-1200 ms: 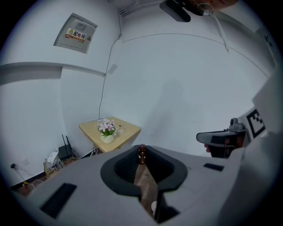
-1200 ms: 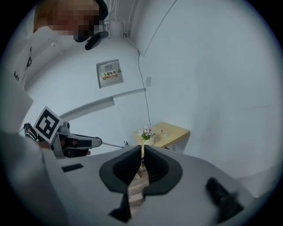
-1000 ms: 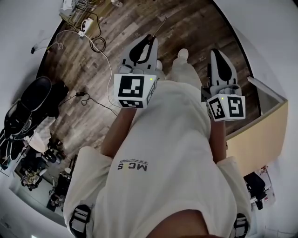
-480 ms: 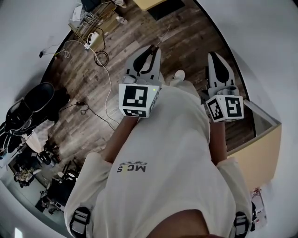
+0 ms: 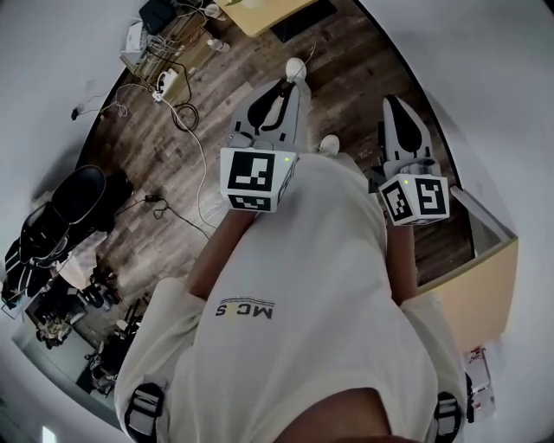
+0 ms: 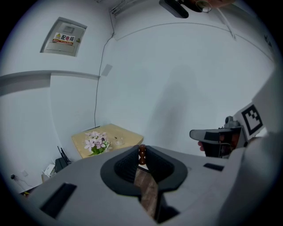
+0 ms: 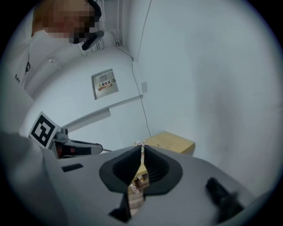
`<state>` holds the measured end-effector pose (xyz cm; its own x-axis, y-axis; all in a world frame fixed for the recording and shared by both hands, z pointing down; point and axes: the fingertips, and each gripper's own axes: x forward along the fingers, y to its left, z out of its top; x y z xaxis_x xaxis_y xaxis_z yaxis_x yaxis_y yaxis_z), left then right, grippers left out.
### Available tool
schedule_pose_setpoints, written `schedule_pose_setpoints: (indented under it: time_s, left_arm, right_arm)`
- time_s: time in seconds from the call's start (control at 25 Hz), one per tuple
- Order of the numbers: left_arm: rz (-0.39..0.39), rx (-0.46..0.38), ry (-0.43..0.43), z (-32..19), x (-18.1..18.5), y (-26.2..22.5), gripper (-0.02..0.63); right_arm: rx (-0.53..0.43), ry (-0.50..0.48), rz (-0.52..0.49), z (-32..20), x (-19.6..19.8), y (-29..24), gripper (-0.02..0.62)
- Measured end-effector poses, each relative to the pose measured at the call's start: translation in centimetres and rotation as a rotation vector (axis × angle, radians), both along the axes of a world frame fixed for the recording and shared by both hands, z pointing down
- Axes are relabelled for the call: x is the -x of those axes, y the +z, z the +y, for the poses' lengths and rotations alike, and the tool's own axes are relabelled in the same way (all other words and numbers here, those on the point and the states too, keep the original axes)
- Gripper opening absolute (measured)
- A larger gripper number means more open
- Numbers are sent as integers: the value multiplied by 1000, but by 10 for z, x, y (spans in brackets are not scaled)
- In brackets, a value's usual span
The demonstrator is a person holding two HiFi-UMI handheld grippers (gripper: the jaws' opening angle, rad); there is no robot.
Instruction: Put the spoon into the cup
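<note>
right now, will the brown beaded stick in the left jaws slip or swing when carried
Probably stiff: the brown beaded stick stands straight in the left gripper. Its rounded beads offer little flat surface, so it might pivot. It looks slim, likely light.

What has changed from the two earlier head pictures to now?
The person walked forward: the light wooden table comes in at the head view's top, and the white power strip on the floor slid lower in the picture. Unchanged: the left gripper is shut on the thin brown spoon handle; the right gripper is shut, empty; both held out in front.
</note>
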<state>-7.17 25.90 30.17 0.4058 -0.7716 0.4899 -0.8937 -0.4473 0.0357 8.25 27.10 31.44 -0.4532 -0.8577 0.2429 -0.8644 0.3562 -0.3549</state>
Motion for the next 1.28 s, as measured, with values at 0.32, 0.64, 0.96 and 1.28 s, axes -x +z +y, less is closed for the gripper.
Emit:
schedule_pose_setpoints:
  time_s: [0.32,0.64,0.96,1.28]
  left_arm:
    - [43,2,24,-139,18,-3,54]
    - [76,4,95,-268,38,-17,54]
    - [85,20,47,-328,67,-10,54]
    - [54,65,34,-348,54,-1,54]
  right_arm:
    - [13,37,30,-125,20,-8,38]
    - [24,83,50,-261,45,-20,38]
    - [44,30,83,-323,71,-22,38]
    - [48,-10,90,-350,58,-29,38]
